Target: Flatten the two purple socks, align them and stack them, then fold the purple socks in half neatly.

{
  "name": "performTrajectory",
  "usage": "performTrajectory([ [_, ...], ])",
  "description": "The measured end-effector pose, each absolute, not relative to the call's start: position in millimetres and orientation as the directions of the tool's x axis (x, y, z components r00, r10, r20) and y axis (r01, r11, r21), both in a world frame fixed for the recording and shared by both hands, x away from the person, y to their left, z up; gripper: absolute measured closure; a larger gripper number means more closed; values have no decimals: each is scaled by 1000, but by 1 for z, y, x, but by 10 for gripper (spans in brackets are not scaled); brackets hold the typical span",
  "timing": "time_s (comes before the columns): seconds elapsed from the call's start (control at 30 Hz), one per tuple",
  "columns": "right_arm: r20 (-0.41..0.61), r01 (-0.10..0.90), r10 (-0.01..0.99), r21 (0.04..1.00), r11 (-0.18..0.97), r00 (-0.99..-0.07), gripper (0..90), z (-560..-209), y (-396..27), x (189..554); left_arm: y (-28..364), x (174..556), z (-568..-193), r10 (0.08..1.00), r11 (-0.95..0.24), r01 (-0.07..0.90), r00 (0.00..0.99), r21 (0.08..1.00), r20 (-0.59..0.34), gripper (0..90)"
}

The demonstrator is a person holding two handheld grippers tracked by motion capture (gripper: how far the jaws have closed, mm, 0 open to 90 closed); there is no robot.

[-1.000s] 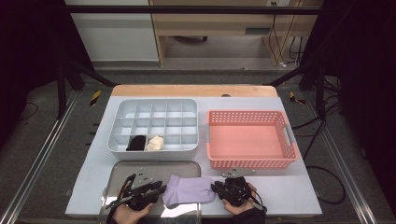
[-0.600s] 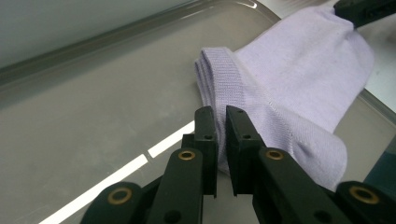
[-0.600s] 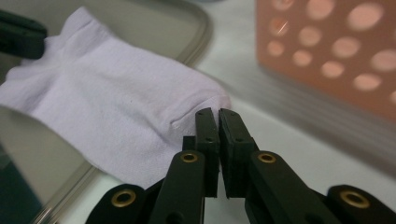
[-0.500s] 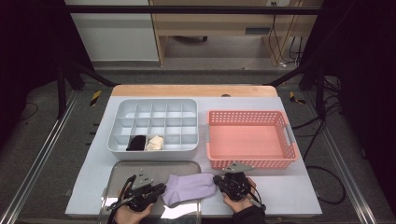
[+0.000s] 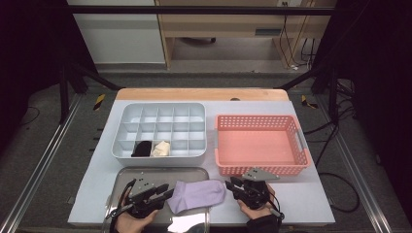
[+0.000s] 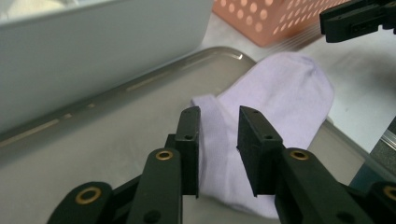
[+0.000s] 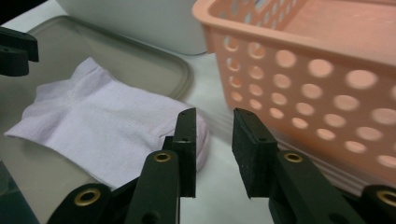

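A white-topped table [image 5: 301, 204] with a wooden far edge stands on grey carpet [image 5: 53, 160], flanked by metal floor rails [image 5: 39, 170]. Beyond it, a pale wooden desk [image 5: 228, 24], a white cabinet [image 5: 119, 34] and trailing cables [image 5: 296, 48].

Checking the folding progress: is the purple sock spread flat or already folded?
Spread flat: the purple sock lies in one layer, cuff on the metal tray, toe over its edge onto the table.
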State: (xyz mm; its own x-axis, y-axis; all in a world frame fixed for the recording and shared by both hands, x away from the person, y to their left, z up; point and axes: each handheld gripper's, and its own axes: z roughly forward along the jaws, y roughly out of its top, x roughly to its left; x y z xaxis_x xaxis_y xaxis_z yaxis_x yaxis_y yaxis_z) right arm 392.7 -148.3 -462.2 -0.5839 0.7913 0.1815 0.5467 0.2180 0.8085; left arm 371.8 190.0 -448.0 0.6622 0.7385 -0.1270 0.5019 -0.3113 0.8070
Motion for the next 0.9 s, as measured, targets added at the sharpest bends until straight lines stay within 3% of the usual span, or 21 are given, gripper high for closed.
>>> performTrajectory([
  [0.43,175,544,793,810,220,-583,629,-467,-155,389,144,380,-441,703,-376,446,709,812,-65,886],
  [0.9,182,566,787,788,241,-589,637,-470,-147,388,117,388,-465,674,-393,481,731,783,-110,894],
])
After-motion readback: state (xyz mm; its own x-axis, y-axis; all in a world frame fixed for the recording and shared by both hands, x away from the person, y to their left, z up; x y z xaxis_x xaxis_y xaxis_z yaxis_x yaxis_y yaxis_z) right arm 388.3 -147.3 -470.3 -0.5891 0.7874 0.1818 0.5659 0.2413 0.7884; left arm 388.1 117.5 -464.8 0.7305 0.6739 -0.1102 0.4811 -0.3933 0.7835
